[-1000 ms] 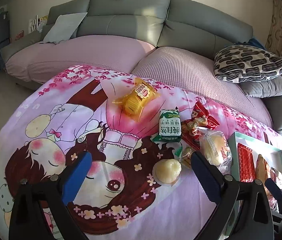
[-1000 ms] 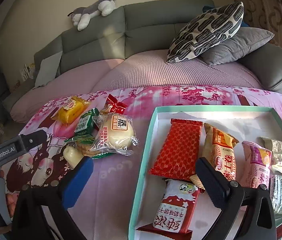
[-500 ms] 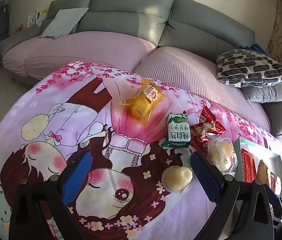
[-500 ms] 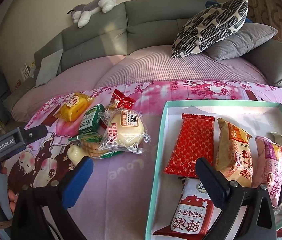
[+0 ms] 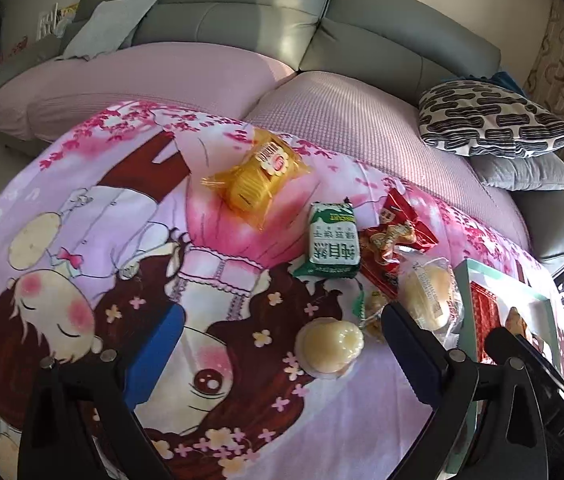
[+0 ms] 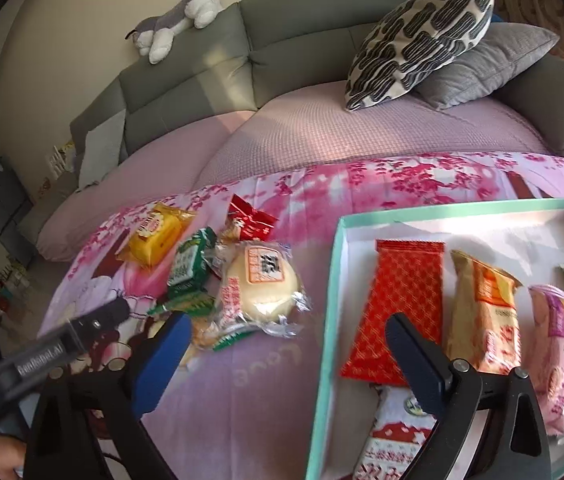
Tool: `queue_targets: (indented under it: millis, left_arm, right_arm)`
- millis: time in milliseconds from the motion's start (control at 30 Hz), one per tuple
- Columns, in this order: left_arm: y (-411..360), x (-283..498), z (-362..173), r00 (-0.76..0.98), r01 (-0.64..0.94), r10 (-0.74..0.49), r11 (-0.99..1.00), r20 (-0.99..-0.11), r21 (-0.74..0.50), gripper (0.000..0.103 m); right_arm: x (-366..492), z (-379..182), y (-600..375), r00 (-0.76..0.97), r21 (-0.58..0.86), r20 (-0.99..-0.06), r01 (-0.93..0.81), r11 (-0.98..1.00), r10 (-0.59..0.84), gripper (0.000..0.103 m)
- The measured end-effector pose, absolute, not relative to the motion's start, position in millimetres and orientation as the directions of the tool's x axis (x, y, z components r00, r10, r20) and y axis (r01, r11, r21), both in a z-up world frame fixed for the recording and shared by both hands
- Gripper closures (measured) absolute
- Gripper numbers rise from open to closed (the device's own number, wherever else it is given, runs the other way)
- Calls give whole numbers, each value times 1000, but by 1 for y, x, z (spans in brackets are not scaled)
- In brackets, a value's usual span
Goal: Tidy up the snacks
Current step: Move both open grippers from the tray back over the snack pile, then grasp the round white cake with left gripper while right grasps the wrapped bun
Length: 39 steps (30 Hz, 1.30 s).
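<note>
The tray (image 6: 323,320) runs off the right and lower edges of the right wrist view, and in the left wrist view only its near corner (image 5: 461,280) shows past the right claw's body. A white-and-red packet (image 6: 393,436) inside it lies half behind the right claw's finger. A biscuit pack (image 6: 218,336) is partly buried under the bun (image 6: 260,284) and the claw's blue pad. Print on the wrappers is too small to read.

The left claw (image 5: 278,336) hangs released over the printed cloth (image 5: 82,200) covering the desk, with nothing gripped; the jelly cup (image 5: 329,344) sits between its fingers, nearer the right one, untouched. The right claw (image 6: 287,344) is wide but closing, astride the tray's left wall, with only cloth and that wall between its pads. The bun lies just beyond its left pad.

The loose snacks cluster left of the tray: a glossy yellow pack (image 5: 258,176), a green pouch (image 5: 333,244), a crinkled red wrapper (image 5: 397,236), and the round, pale bun in clear film. In the tray, flat foil packets lie side by side: a red diamond-patterned one (image 6: 401,304), an orange one (image 6: 481,316), a pink one (image 6: 557,344). The tray is shallow, mint-edged and white inside.
</note>
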State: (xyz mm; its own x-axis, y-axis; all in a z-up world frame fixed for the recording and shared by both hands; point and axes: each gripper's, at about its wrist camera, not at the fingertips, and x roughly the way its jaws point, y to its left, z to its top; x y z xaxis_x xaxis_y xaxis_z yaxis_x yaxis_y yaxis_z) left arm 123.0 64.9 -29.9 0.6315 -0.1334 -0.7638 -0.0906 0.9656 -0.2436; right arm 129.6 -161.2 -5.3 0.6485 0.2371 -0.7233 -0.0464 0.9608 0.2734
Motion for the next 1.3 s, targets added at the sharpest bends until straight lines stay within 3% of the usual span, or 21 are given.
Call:
queue_targets:
  millis: [367, 567, 667, 767, 1067, 1133, 1200, 1300]
  left_arm:
    - [50, 131, -52, 564, -36, -174, 971, -807, -235, 4]
    - [39, 134, -57, 541, 12, -205, 972, -816, -235, 11]
    - [34, 135, -62, 517, 28, -208, 974, -830, -226, 14]
    - [30, 137, -68, 496, 25, -183, 980, -849, -197, 28]
    - [20, 136, -72, 511, 54, -115, 993, -852, -101, 34]
    - [22, 136, -72, 519, 47, -119, 993, -846, -111, 39]
    - [26, 137, -71, 526, 33, -112, 993, -843, -112, 50]
    - [32, 139, -71, 532, 20, -122, 991, -838, -132, 55]
  right_arm:
    - [168, -4, -141, 590, 241, -759, -137, 961, 274, 30]
    - [182, -19, -133, 544, 242, -788, -156, 958, 288, 42]
    - [186, -26, -131, 531, 226, -803, -151, 962, 271, 44]
    - [188, -29, -132, 527, 214, -809, -146, 966, 259, 46]
    - [191, -34, -131, 524, 198, -815, -147, 969, 246, 46]
    - [192, -36, -130, 522, 192, -818, -150, 970, 242, 46]
    - [194, -37, -128, 521, 183, -820, -155, 971, 237, 46]
    - [195, -38, -127, 520, 175, -822, -157, 972, 232, 45]
